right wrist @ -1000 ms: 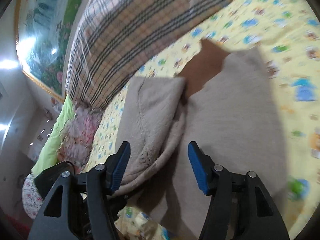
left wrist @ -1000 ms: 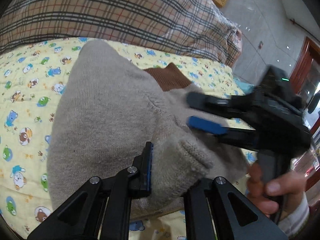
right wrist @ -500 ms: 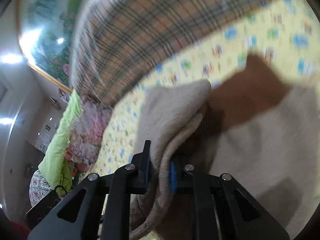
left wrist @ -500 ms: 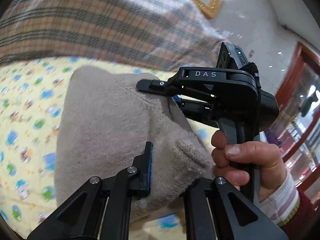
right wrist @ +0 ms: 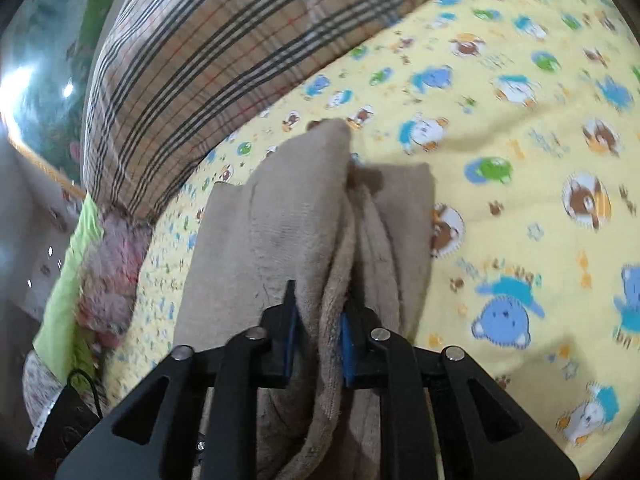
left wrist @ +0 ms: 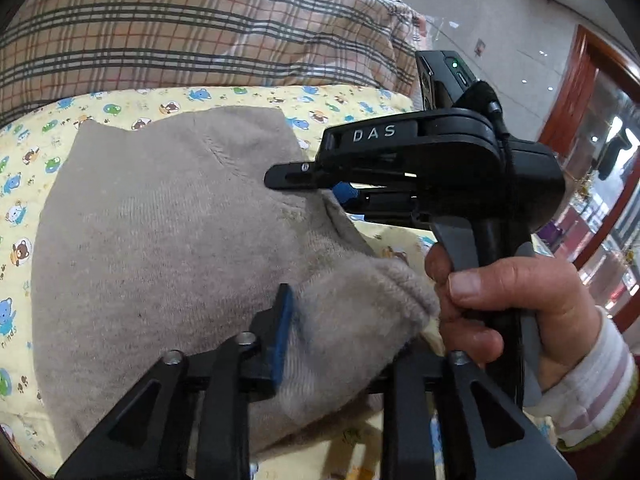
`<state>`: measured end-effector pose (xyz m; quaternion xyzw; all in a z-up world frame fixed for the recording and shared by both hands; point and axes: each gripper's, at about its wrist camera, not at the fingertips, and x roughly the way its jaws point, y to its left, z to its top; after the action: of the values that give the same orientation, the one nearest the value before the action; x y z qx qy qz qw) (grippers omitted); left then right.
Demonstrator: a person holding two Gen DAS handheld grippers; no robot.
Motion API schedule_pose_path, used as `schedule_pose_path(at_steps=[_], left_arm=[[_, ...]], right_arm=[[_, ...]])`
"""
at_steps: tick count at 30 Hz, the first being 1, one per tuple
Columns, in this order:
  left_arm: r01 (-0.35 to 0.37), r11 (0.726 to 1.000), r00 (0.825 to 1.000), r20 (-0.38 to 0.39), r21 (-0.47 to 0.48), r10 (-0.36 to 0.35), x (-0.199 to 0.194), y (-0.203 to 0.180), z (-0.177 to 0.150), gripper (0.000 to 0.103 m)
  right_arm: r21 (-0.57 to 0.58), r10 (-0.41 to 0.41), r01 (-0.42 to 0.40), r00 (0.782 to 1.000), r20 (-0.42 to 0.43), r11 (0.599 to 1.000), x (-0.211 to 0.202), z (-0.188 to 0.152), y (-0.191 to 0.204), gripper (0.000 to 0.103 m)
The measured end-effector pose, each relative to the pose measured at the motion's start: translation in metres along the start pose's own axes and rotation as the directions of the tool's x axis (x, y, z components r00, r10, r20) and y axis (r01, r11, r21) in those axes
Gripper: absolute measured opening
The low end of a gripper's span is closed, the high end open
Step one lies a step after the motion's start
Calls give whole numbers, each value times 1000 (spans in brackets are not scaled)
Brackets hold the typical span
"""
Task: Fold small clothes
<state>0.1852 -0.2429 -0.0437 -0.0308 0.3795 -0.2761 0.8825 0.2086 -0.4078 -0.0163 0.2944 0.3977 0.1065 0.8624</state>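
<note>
A small beige knit sweater (left wrist: 160,232) lies on a yellow cartoon-print sheet (left wrist: 24,184), partly folded over itself. My left gripper (left wrist: 344,332) is shut on a thick bunched fold of the sweater at its near edge. My right gripper (right wrist: 318,332) is shut on the sweater's edge (right wrist: 336,280) and holds a folded layer up over the rest. The right gripper also shows in the left wrist view (left wrist: 316,184), held by a hand on the right, its fingers closed at the sweater's far right edge. The sweater's brown collar is hidden.
A plaid quilt (left wrist: 180,28) is piled along the back of the bed, also in the right wrist view (right wrist: 224,52). A green and pink bundle (right wrist: 92,264) lies at the left edge. A tiled floor and a wooden door frame (left wrist: 576,92) are at the right.
My right gripper shut on the sweater's edge and carried it across, so the fold now covers the brown collar. My left gripper kept its hold on the near fold.
</note>
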Motion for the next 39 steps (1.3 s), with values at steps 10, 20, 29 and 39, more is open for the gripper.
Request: schedule_pose_path(at_steps=[10, 20, 29, 39], left_arm=[[2, 1000, 1000, -2, -23, -2, -78, 40, -40, 63], [-157, 983, 987, -47, -92, 153, -95, 93, -73, 71], [-283, 948, 958, -90, -146, 273, -74, 114, -73, 65], [-292, 938, 956, -55, -188, 287, -80, 120, -77, 57]], right_arm=[[-11, -4, 5, 989, 145, 1000, -72, -38, 27, 45], [-43, -29, 37, 984, 175, 998, -94, -96, 42, 47], [-72, -57, 66, 991, 118, 995, -70, -113, 50, 32], [-98, -51, 78, 967, 251, 992, -117, -112, 63, 8]])
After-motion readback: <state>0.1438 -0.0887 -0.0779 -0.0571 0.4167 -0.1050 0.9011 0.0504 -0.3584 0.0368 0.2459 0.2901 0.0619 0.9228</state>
